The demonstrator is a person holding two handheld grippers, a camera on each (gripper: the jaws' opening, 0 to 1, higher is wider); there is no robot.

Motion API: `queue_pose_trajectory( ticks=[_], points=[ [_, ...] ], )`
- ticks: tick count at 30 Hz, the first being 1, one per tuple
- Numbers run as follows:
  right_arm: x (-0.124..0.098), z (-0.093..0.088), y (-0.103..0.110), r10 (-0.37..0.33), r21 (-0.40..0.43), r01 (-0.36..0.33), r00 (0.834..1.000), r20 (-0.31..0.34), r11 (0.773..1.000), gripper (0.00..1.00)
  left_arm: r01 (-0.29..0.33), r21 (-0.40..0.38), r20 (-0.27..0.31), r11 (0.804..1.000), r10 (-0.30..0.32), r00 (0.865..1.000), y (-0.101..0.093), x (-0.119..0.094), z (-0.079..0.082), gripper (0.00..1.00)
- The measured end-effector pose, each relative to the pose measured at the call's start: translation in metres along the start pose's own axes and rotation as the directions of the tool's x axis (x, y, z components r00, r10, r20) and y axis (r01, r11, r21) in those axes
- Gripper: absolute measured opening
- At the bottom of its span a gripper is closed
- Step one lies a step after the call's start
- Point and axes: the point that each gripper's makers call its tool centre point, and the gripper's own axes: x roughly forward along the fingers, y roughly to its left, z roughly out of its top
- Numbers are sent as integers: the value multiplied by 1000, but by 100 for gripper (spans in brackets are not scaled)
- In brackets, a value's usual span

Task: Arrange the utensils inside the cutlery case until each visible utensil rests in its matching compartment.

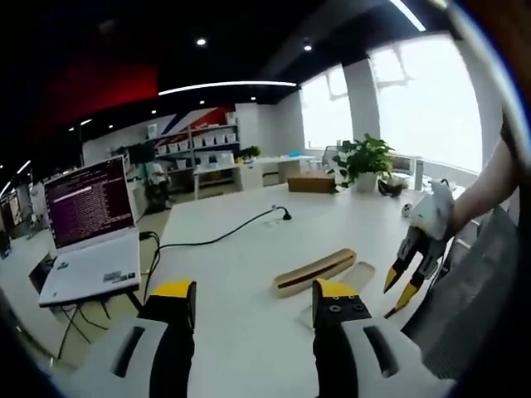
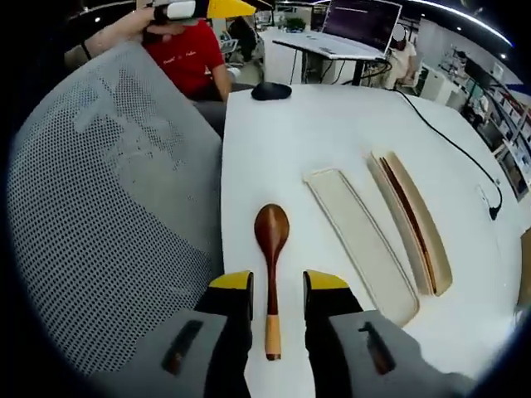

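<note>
The right gripper [image 2: 277, 286], jaws open and holding nothing, straddles the wooden spoon [image 2: 270, 274] near the table's [image 2: 332, 133] chair-side edge, handle lying lengthwise between them (left gripper [image 1: 254, 297] open, empty), case tray [image 2: 361, 240] alongside.

On the table [image 2: 332, 133] the spoon [image 2: 271, 249] lies lengthwise near the edge by the chair [image 2: 108, 207], its handle end between the right gripper's [image 2: 278, 286] jaws. The lid [image 2: 361, 240] lies just beside it, the case [image 2: 415, 220] beyond, both roughly parallel. A mouse [image 2: 271, 90] sits near the far corner, a laptop [image 1: 87, 240] at another edge.
</note>
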Motion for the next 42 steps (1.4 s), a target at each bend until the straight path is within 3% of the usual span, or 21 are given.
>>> queue_pose_trajectory(
  ticks=[4, 8, 9, 14, 17, 20, 21, 22, 42],
  points=[
    [17, -4, 1, 9, 2, -9, 999, -36, 1000, 21, -8, -14, 3, 1000, 8, 1000, 3, 0, 0, 58],
    [28, -3, 12, 77, 29, -76, 997, -17, 997, 22, -13, -11, 4, 1000, 13, 1000, 3, 0, 1, 58],
    [32, -6, 10, 63, 24, -63, 998, -30, 998, 21, -12, -11, 3, 1000, 12, 1000, 3, 0, 1, 58],
    [41, -14, 7, 40, -53, -44, 996, -76, 998, 18, -2, -5, 0, 1000, 2, 1000, 1, 0, 0, 58],
    [45, -17, 11, 42, -99, -50, 996, -85, 994, 11, 0, -7, -3, 1000, 0, 1000, 1, 1, 0, 58],
    [50, -25, 13, 37, -114, -51, 991, -129, 992, 14, 0, -8, -5, 1000, 0, 1000, 1, 1, -1, 58],
    [52, -19, 12, 23, -136, -35, 996, -89, 990, 13, -1, -7, -4, 1000, 1, 1000, 1, 1, -1, 58],
    [49, -24, 13, 25, -135, -41, 993, -116, 990, 13, 0, -7, -4, 1000, 0, 1000, 1, 1, -1, 58],
    [53, -18, 14, 20, -159, -34, 996, -89, 987, 4, 1, -17, 5, 1000, -1, 1000, 2, 0, -1, 58]
  ],
)
